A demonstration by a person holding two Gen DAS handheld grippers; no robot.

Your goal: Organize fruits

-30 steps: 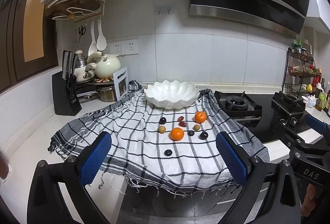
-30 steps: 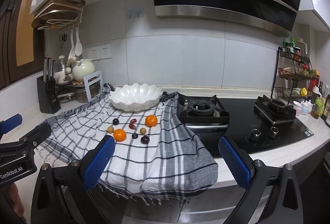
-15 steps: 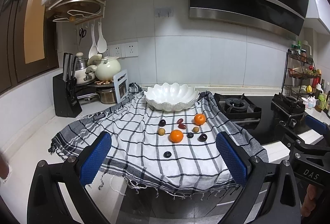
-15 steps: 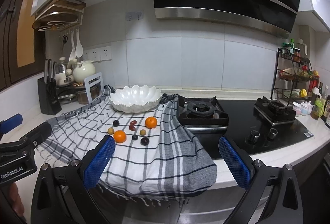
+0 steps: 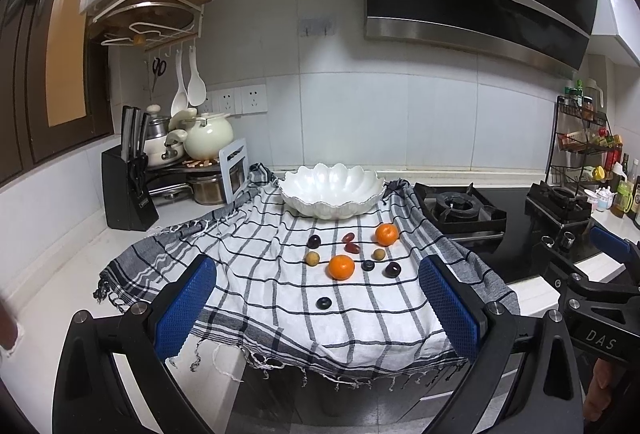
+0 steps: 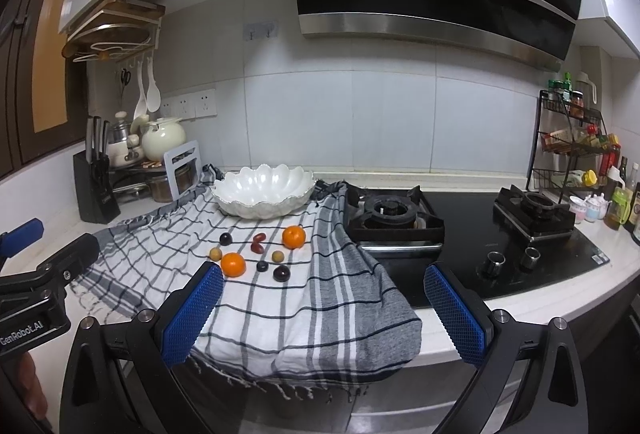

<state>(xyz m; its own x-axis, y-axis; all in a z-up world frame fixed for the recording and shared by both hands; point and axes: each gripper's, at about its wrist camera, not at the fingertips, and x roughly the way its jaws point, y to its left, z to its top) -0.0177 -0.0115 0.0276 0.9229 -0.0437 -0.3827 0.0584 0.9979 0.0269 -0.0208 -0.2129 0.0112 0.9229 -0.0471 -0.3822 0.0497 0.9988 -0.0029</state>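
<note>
A white scalloped bowl (image 5: 332, 190) stands empty at the back of a checked cloth (image 5: 256, 274); it also shows in the right wrist view (image 6: 262, 194). In front of it lie two oranges (image 5: 341, 267) (image 5: 386, 234), red grapes (image 5: 350, 242), dark plums (image 5: 392, 269) and several small berries. In the right wrist view the near orange (image 6: 233, 264) and far orange (image 6: 294, 236) show too. My left gripper (image 5: 316, 302) and right gripper (image 6: 324, 310) are both open and empty, held off the counter's front edge, short of the fruit.
A knife block (image 5: 126, 194), pots and a kettle (image 5: 208, 134) stand at the back left. A gas hob (image 6: 394, 214) lies right of the cloth. A spice rack (image 6: 576, 142) with bottles is at the far right.
Both grippers have risen and tilted slightly, so the scene sits a little lower in view. Nothing on the cloth has moved.
</note>
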